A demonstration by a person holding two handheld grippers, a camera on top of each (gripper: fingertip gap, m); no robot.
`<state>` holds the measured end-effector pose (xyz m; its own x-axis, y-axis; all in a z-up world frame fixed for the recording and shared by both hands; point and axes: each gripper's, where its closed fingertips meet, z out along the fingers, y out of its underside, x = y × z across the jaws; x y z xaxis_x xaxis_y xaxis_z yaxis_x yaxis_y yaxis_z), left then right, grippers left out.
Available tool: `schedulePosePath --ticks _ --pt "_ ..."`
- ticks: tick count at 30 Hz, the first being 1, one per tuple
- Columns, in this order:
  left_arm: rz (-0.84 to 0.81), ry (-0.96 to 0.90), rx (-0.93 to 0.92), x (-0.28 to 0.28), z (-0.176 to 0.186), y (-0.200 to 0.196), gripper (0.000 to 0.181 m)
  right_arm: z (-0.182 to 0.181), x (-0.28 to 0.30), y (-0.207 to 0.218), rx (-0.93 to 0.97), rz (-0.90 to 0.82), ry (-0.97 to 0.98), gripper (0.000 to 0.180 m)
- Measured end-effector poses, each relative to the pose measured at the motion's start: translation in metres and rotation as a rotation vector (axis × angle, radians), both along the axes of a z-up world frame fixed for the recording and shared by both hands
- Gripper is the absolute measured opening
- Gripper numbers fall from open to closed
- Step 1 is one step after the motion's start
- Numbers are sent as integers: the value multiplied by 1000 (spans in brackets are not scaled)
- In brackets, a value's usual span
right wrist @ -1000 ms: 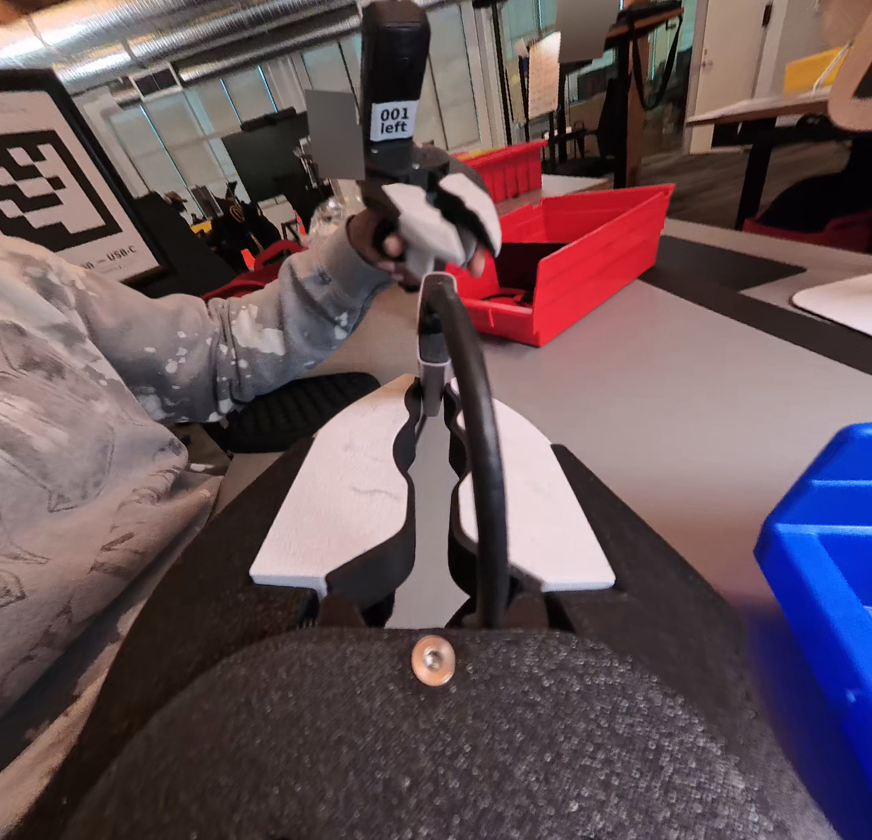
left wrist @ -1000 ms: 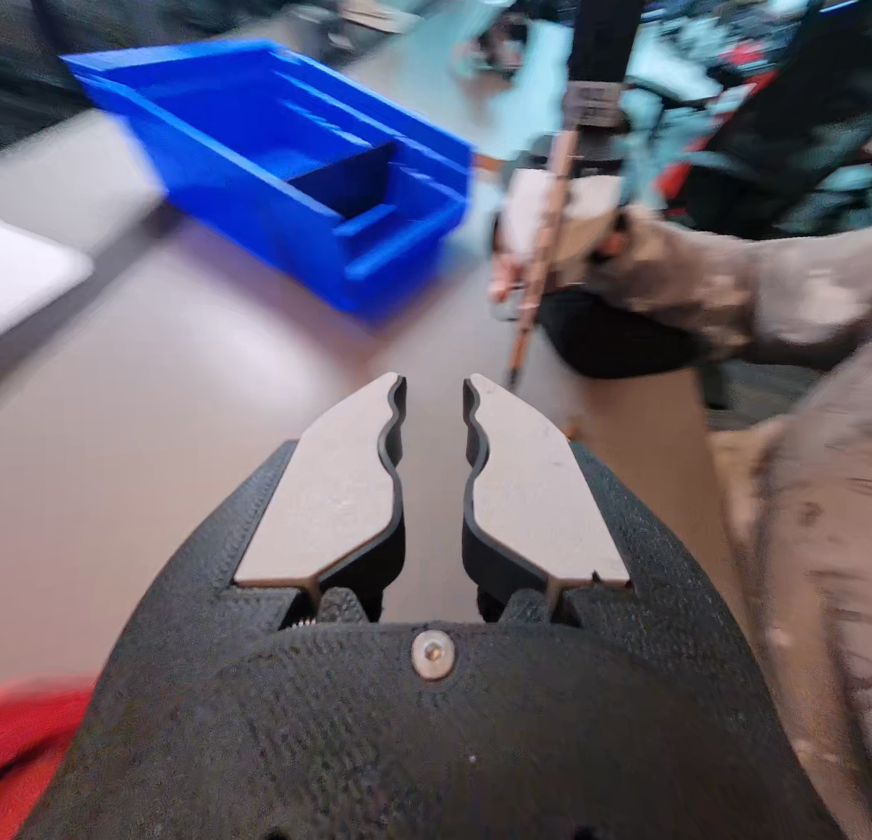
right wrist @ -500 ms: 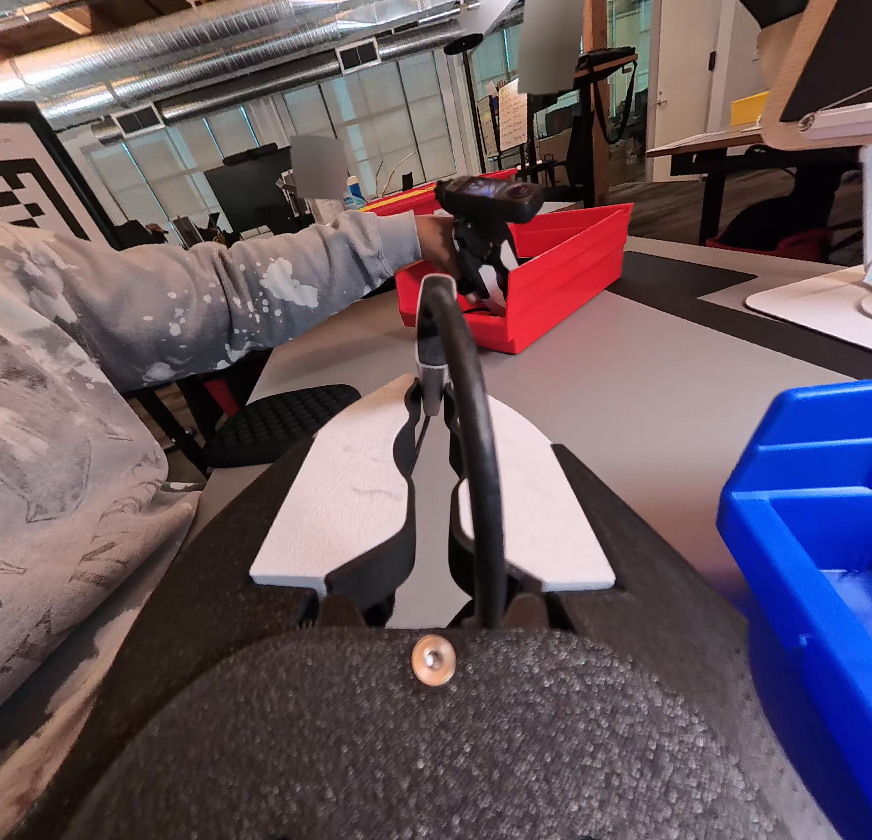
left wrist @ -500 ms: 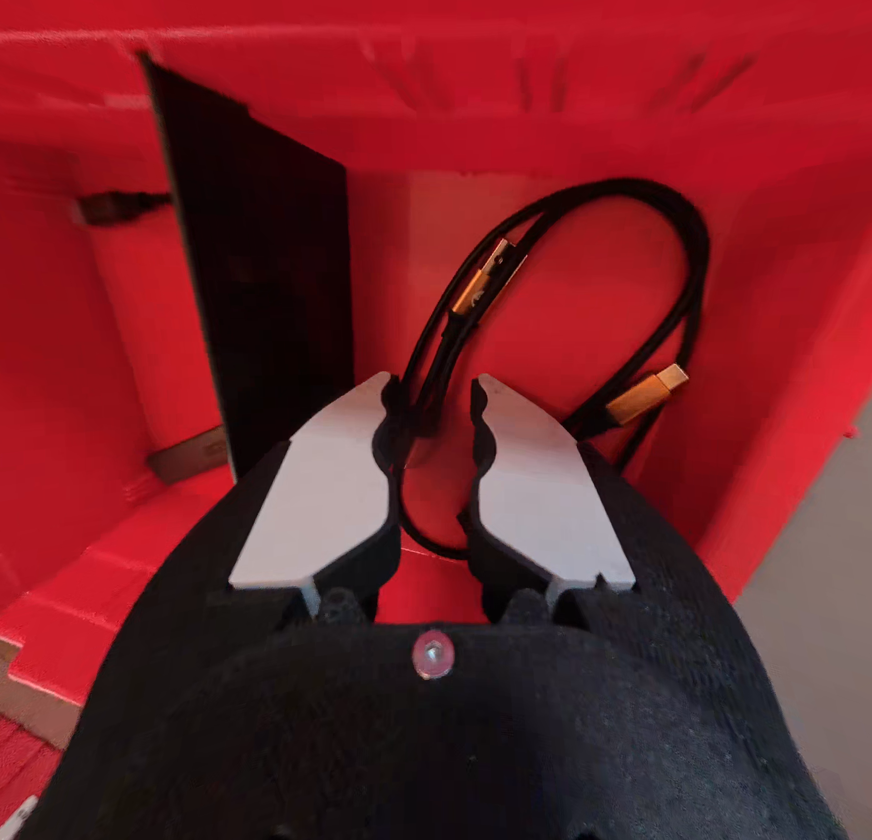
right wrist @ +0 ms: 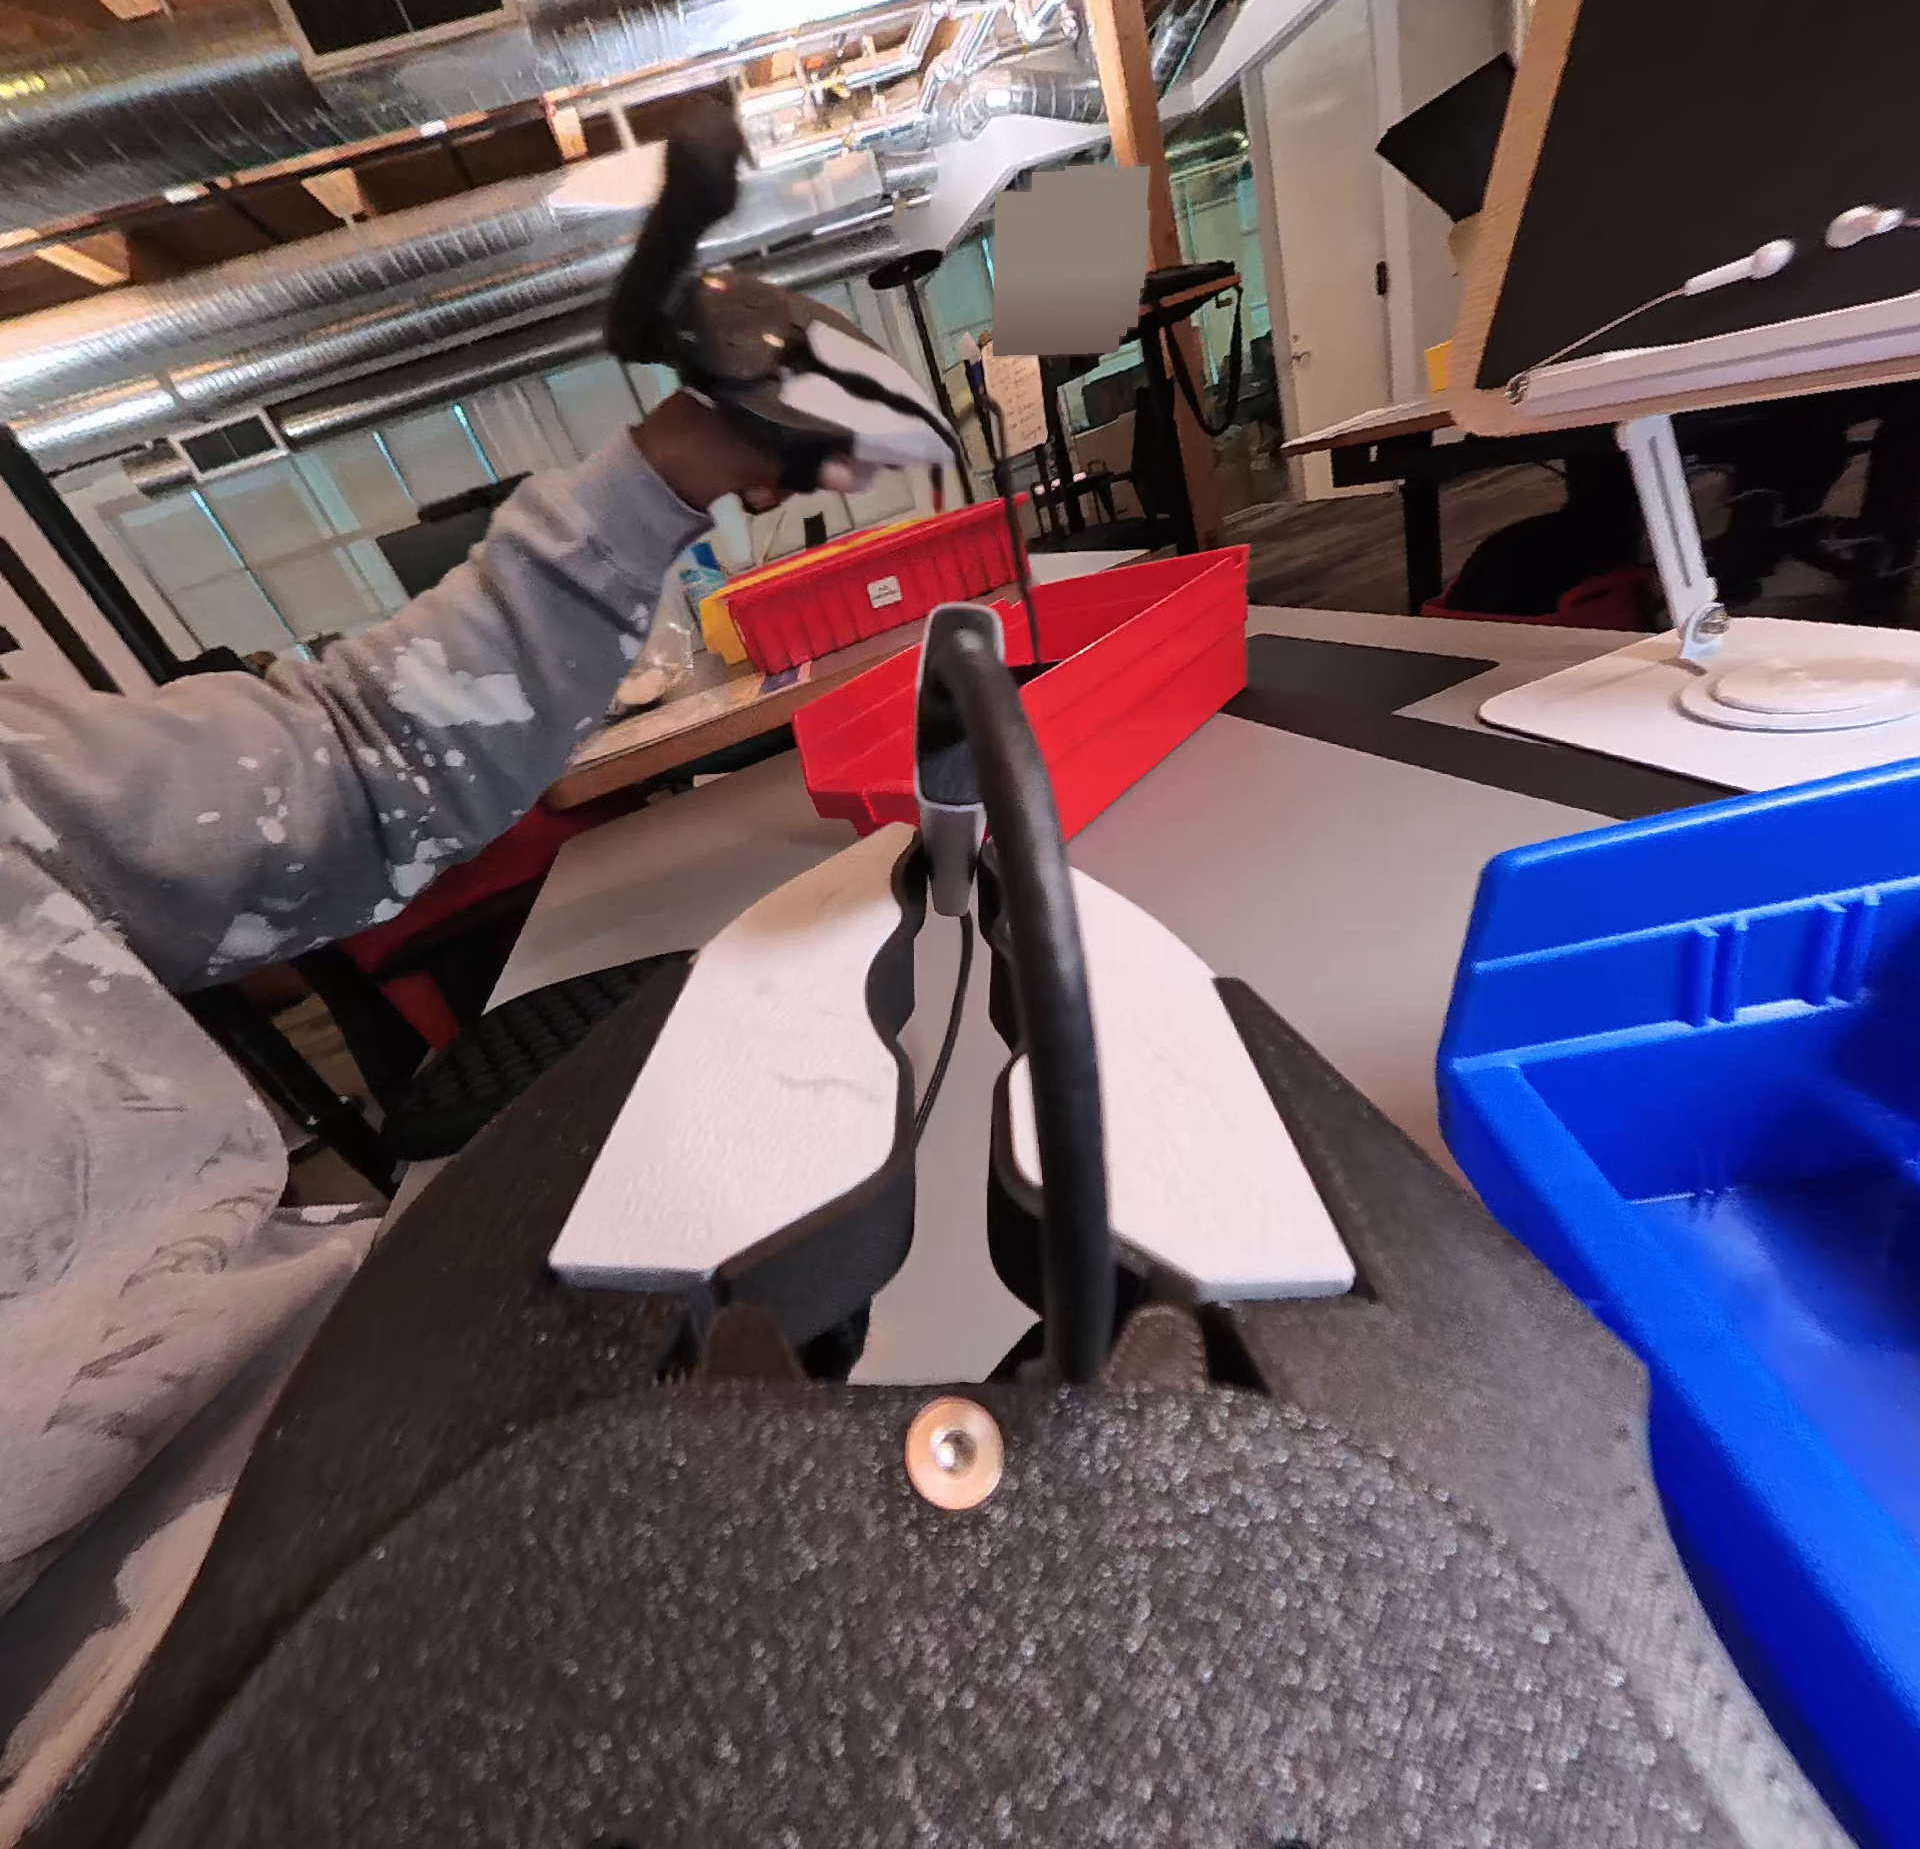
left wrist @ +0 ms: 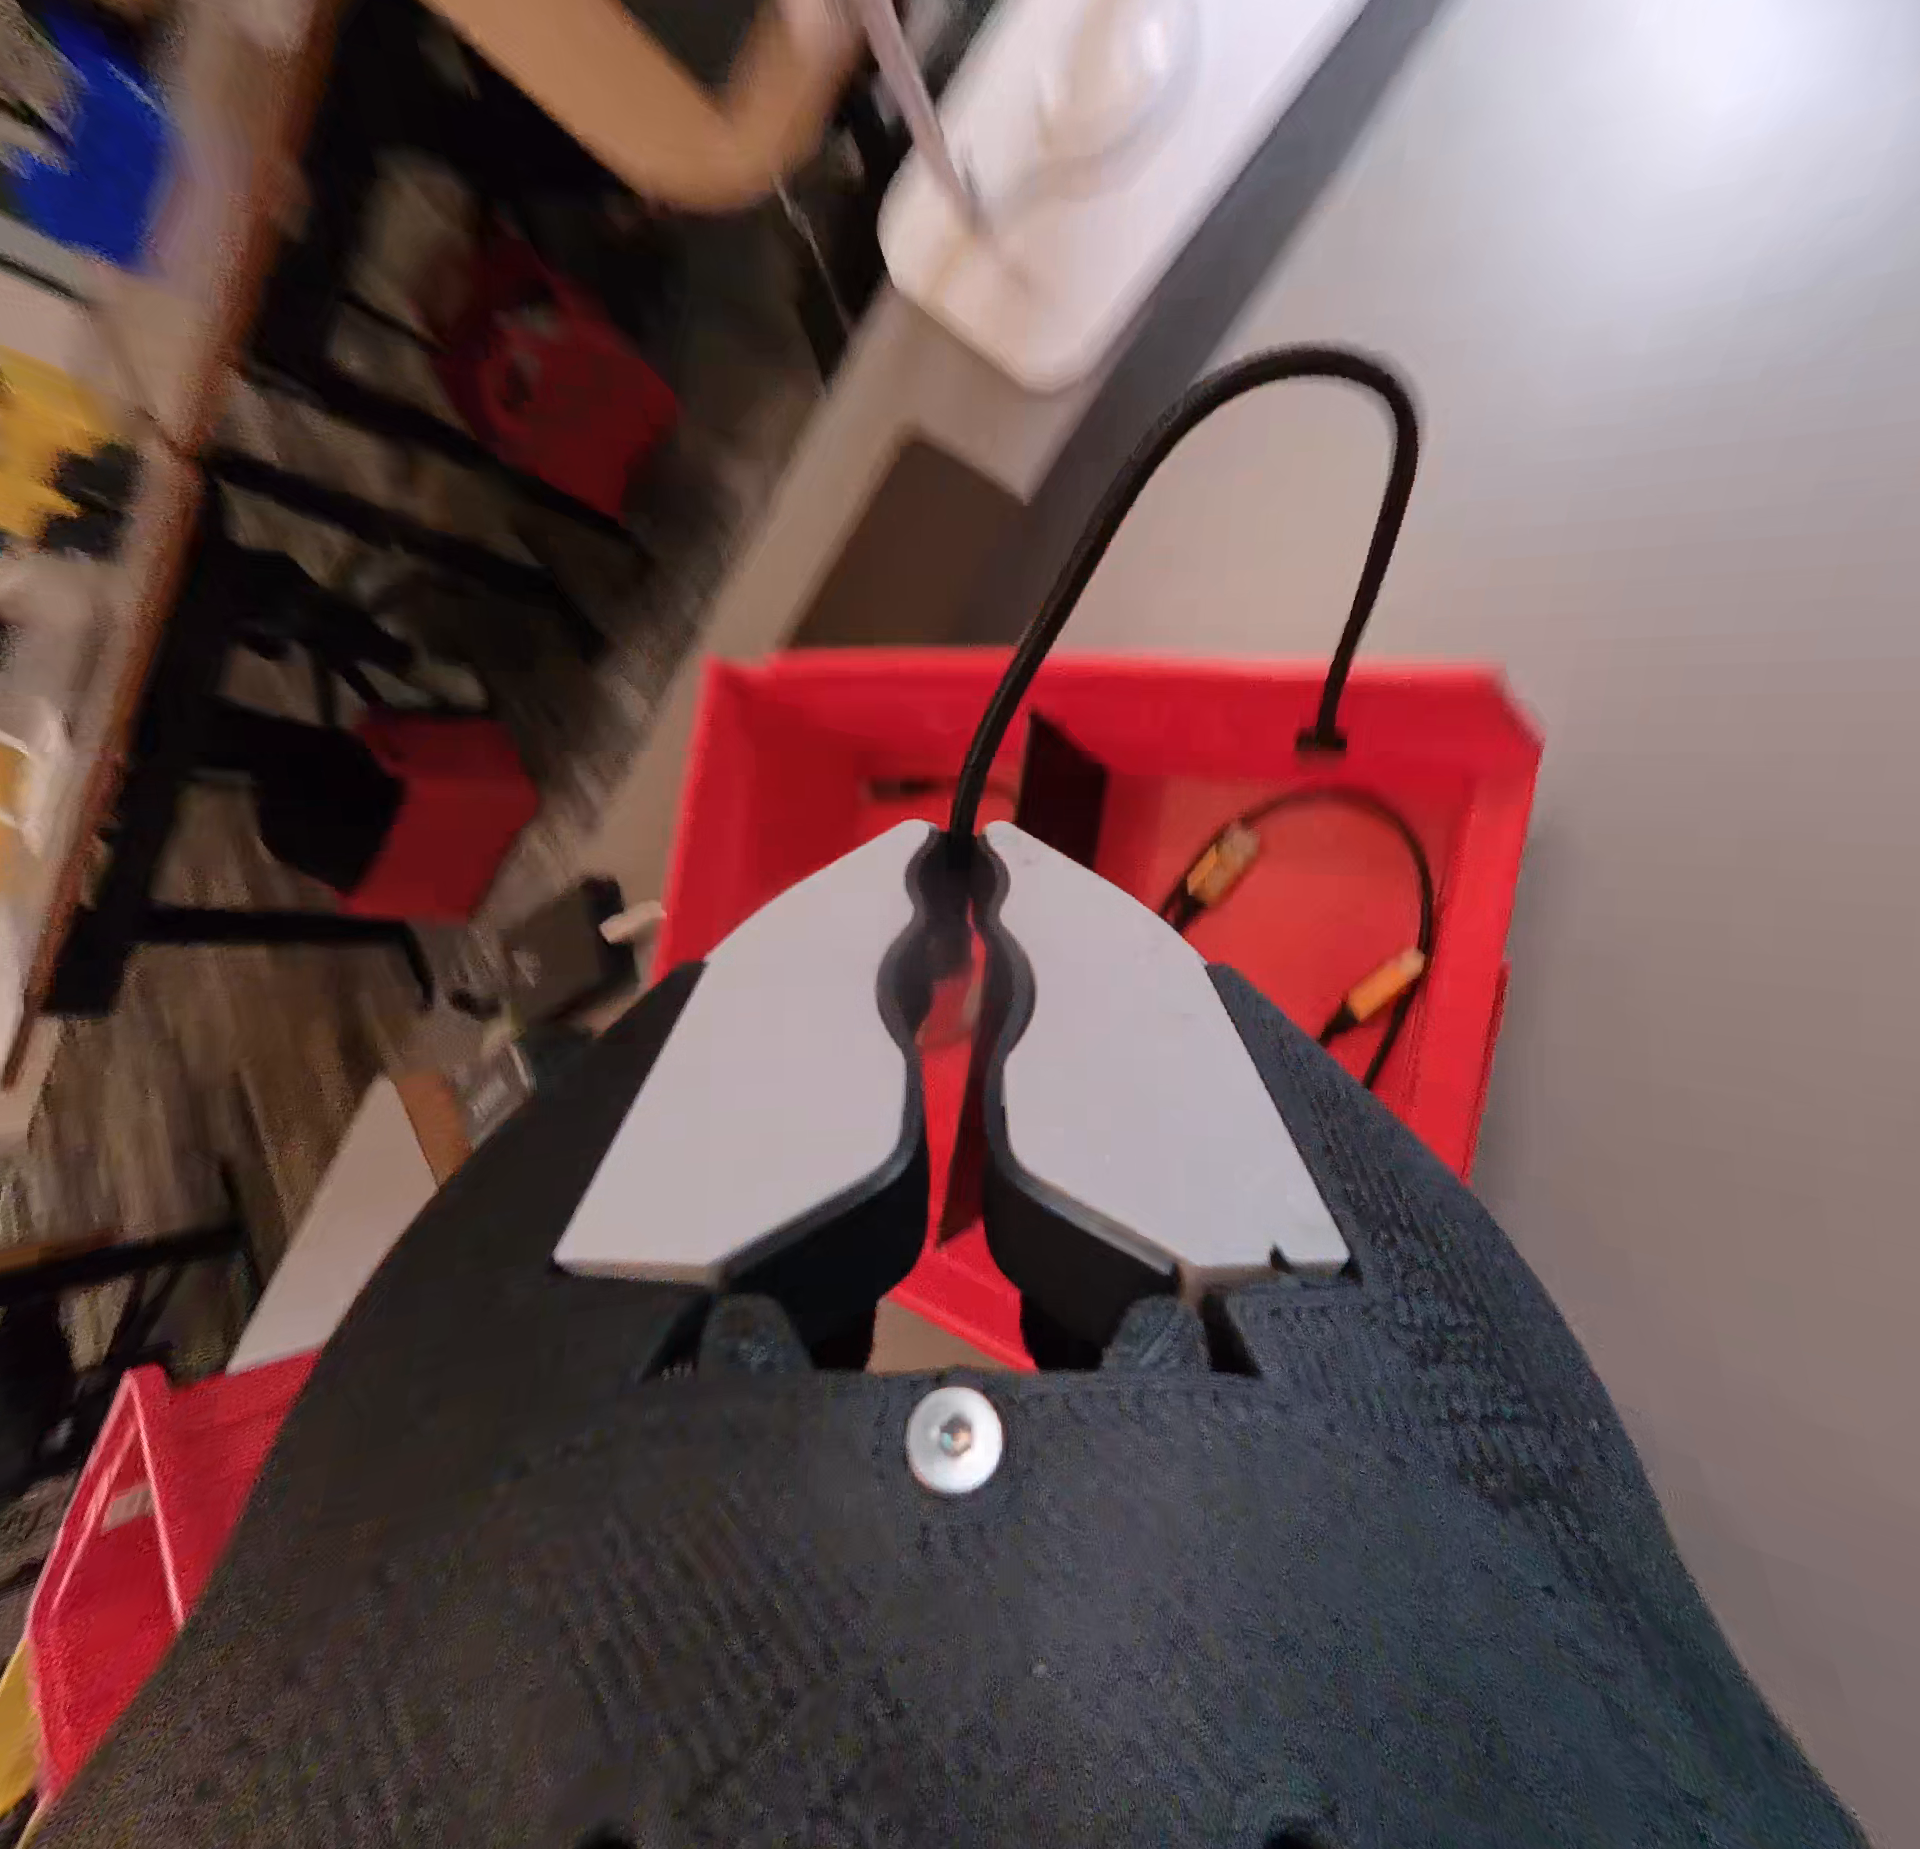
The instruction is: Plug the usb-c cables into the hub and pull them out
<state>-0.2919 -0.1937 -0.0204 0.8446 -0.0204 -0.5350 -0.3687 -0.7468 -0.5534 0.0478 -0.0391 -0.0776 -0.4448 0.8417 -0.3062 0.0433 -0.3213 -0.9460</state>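
My left gripper (left wrist: pixel 956 845) is shut on a black usb-c cable (left wrist: pixel 1247 371) and holds it above the red bin (left wrist: pixel 1496 812). The cable arcs up and over, and its dark plug end (left wrist: pixel 1322 739) hangs free. A second black cable (left wrist: pixel 1397 864) with orange plugs lies in the bin. My right gripper (right wrist: pixel 951 864) is shut on a slim silver hub (right wrist: pixel 948 760), which stands upright. The hub's own black lead (right wrist: pixel 1039 864) loops back over the fingers. In the right wrist view the left gripper (right wrist: pixel 831 407) is raised over the red bin (right wrist: pixel 1091 677), with the cable (right wrist: pixel 1013 552) dangling.
A blue bin (right wrist: pixel 1662 1072) sits close on the right of my right gripper. A white monitor stand base (right wrist: pixel 1766 698) stands on the grey table (right wrist: pixel 1299 843) at the back right. A black divider (left wrist: pixel 1060 791) stands in the red bin. The person's sleeve (right wrist: pixel 364 760) crosses the left.
My left gripper went down into the red bin, shut on one black cable and lifted it out above the bin. My right gripper kept its hold on the hub.
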Motion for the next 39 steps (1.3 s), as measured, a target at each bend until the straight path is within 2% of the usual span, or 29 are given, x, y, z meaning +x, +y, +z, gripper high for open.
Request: schedulePosePath --ticks 1,3,6,9,14,17,20,22,24,26,29,34,39 --pt "-37 -8 96 13 22 5 5 1 0 3 -6 -15 6 9" --pt "-148 -67 273 46 53 15 5 4 0 10 -21 -48 22 9" --pt "-347 -219 473 107 61 30 4 9 2 21 -43 -99 48 9" --pt "-531 -486 605 167 34 45 5 11 5 33 -63 -144 66 9" --pt "-723 -856 739 231 -28 72 6 9 7 50 -73 -214 71 9" --pt "-845 -934 690 262 -59 74 7 7 8 56 -83 -238 71 9" --pt "-902 -858 461 274 -103 65 8 7 8 58 -95 -238 71 9" --pt "-911 -767 298 274 -129 51 9 6 8 58 -94 -237 69 9" --pt "-878 -725 160 268 -144 37 19 6 7 56 -90 -233 67 9" --pt "-796 -692 13 253 -157 24 28 6 6 54 -88 -226 67 9" --pt "-634 -631 -109 223 -170 12 27 6 6 52 -80 -225 67 9" --pt "-466 -599 -116 205 -173 9 24 8 7 51 -86 -217 72 9" --pt "-420 -581 -157 226 -192 23 29 6 6 44 -76 -176 64 9"
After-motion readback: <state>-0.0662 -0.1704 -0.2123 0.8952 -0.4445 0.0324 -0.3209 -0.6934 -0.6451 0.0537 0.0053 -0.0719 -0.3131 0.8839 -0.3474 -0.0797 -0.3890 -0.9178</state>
